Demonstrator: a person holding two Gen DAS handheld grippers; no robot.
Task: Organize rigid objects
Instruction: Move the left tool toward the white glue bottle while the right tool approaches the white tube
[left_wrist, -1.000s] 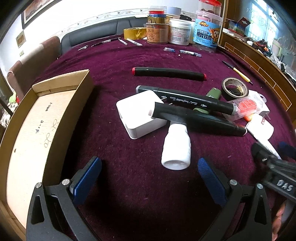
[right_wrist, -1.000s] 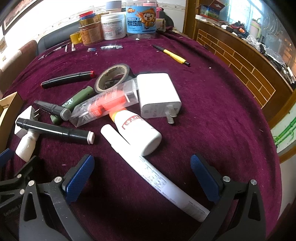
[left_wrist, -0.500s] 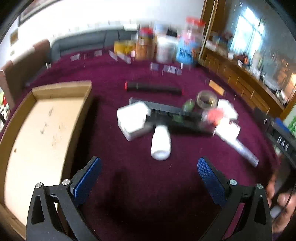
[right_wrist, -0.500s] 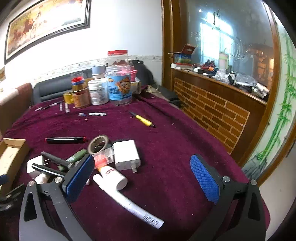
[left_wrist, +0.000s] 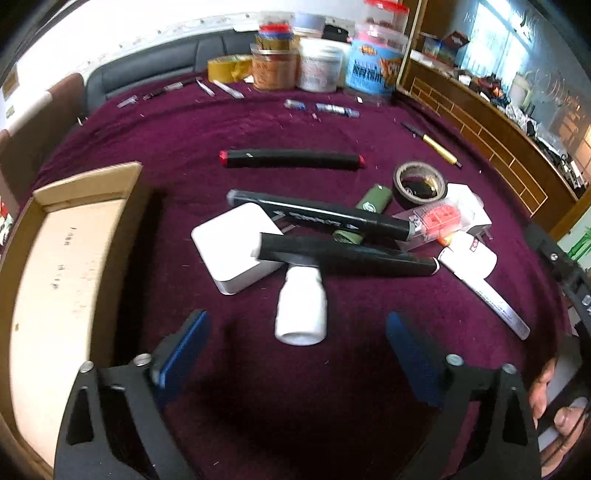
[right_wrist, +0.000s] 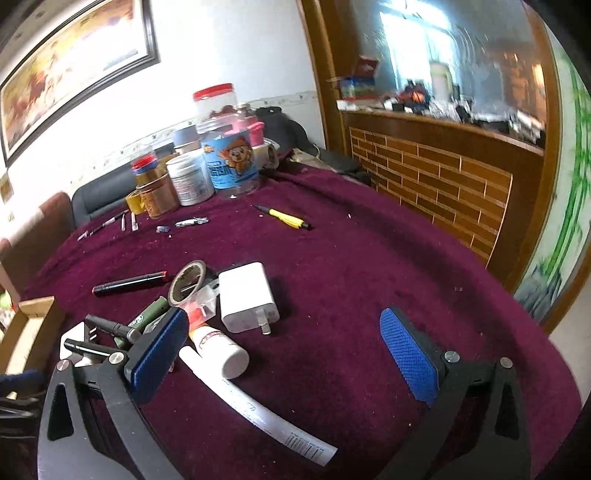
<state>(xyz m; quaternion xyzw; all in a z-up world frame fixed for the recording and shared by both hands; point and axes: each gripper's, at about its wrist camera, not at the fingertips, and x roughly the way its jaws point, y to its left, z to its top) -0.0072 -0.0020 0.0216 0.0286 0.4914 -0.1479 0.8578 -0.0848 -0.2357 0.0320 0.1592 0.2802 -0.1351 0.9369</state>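
Burgundy velvet cloth (left_wrist: 184, 140) covers the round table. My left gripper (left_wrist: 295, 354) has just been closing slightly; its ribbed blue pads stay apart with nothing between them. Compared with a second ago it sits a little further back from the smooth white bottle (left_wrist: 301, 306), which lies on its side just ahead, its neck under a matte black marker (left_wrist: 347, 254). Beside it lies a rounded square white charger (left_wrist: 236, 247); the cardboard box (left_wrist: 62, 277) is left. My right gripper (right_wrist: 284, 354) is open, now aimed higher.
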